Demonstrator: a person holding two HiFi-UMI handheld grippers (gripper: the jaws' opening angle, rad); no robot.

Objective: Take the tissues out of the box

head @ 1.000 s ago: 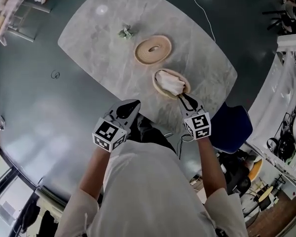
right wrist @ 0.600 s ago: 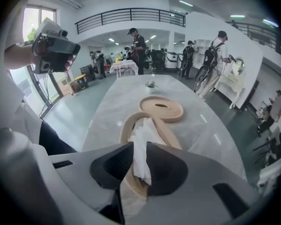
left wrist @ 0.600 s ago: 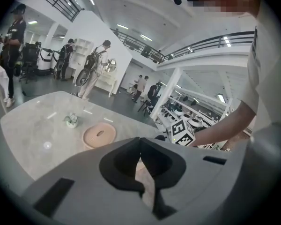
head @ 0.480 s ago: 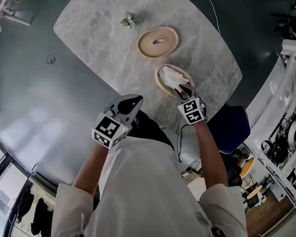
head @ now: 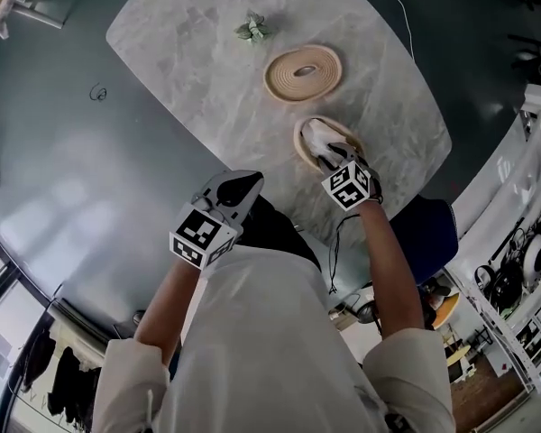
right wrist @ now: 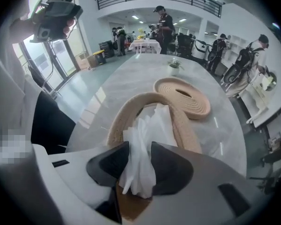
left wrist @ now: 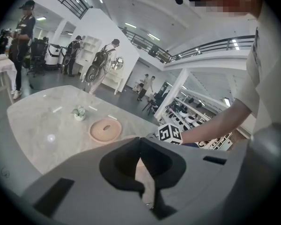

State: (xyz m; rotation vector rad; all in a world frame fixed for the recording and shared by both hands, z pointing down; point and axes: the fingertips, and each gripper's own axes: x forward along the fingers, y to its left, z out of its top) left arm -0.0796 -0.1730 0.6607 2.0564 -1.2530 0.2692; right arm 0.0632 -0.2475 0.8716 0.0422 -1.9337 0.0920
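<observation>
A round woven tissue box point(head: 300, 148) stands near the marble table's front edge, with crumpled white tissue point(head: 317, 137) inside. My right gripper point(head: 336, 158) reaches over its near rim. In the right gripper view, a bunch of tissue point(right wrist: 143, 149) stands up between the two pads, above the box rim point(right wrist: 126, 114). The jaws are opening and the tissue sits loosely in the gap. My left gripper point(head: 242, 182) hovers off the table's near edge, shut and empty; in its own view the fingertips point(left wrist: 140, 139) meet.
The box's ring-shaped woven lid point(head: 303, 72) lies farther back on the table point(head: 189, 70), and a small potted plant point(head: 252, 30) stands beyond it. A blue chair point(head: 428, 228) is at the right. People and furniture stand far off in the hall.
My right gripper has moved forward from the box's near edge to over the tissue. The left gripper has barely moved.
</observation>
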